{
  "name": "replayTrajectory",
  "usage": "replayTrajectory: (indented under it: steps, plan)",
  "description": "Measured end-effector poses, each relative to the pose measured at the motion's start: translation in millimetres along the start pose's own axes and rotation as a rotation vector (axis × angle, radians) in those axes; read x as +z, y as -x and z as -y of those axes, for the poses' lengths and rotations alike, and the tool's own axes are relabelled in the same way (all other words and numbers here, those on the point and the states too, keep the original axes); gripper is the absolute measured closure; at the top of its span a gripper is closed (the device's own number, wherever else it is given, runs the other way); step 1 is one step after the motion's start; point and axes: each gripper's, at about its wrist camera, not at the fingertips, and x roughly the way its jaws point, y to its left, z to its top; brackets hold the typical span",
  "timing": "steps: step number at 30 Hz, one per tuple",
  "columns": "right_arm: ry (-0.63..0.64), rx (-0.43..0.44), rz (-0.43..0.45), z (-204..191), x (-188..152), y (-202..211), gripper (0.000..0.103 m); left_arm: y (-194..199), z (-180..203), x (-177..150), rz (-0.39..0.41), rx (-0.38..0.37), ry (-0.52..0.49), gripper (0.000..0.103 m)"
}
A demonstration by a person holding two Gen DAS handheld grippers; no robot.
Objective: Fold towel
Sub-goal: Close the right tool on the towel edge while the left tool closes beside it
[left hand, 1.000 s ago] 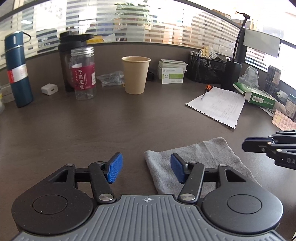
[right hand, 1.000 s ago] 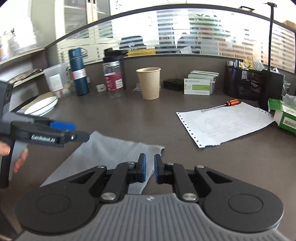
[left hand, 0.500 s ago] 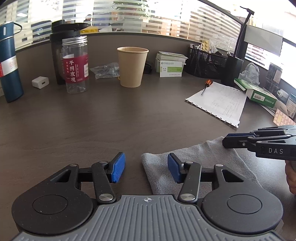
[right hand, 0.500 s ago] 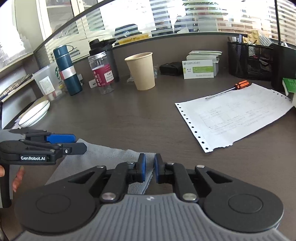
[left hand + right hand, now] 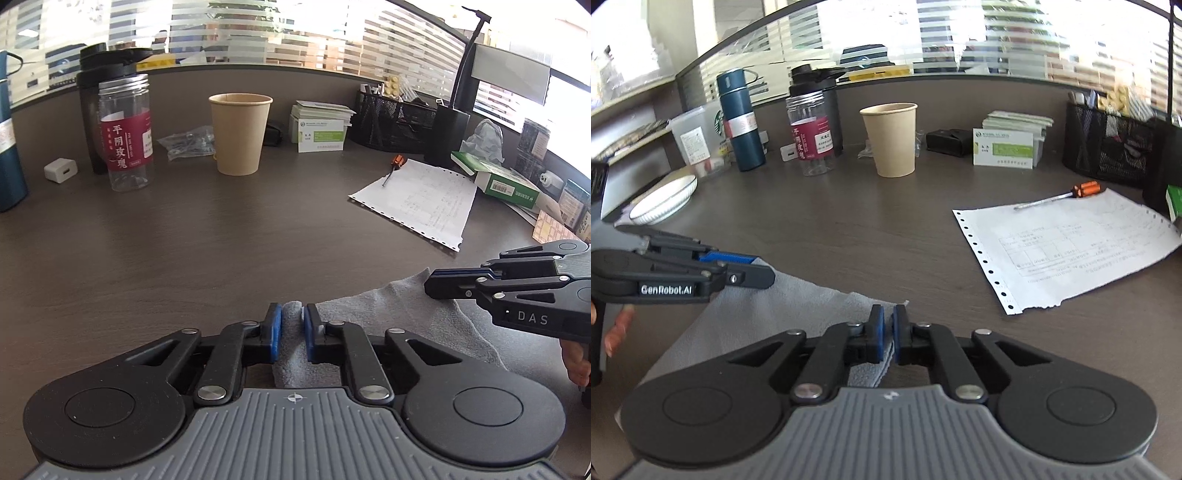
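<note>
We saw the left gripper with its fingers clenched on the near left corner of the grey towel; a second earlier those fingers stood wide apart. The right gripper was pinching the towel's near right corner, as before. The towel lay flat and slightly rumpled on the dark table, close in front of us. Beyond it the table was bare up to a printed sheet with a screwdriver on it at the right, then a paper cup, a clear jar and a blue flask near the partition.
</note>
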Motion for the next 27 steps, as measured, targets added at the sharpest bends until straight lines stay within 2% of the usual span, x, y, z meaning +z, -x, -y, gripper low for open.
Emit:
replayTrajectory:
  steps: [10, 19, 27]
  plan:
    - [-0.019, 0.012, 0.038, 5, 2, 8, 0.100, 11, 2, 2, 0.048, -0.018, -0.002, 0.092]
    - [0.010, 0.038, 0.104, -9, -1, 44, 0.100, 49, 11, -1, 0.133, -0.057, -0.017, 0.092]
    - [0.027, 0.057, 0.155, -28, -22, 80, 0.099, 89, 20, -29, 0.162, -0.109, -0.023, 0.091]
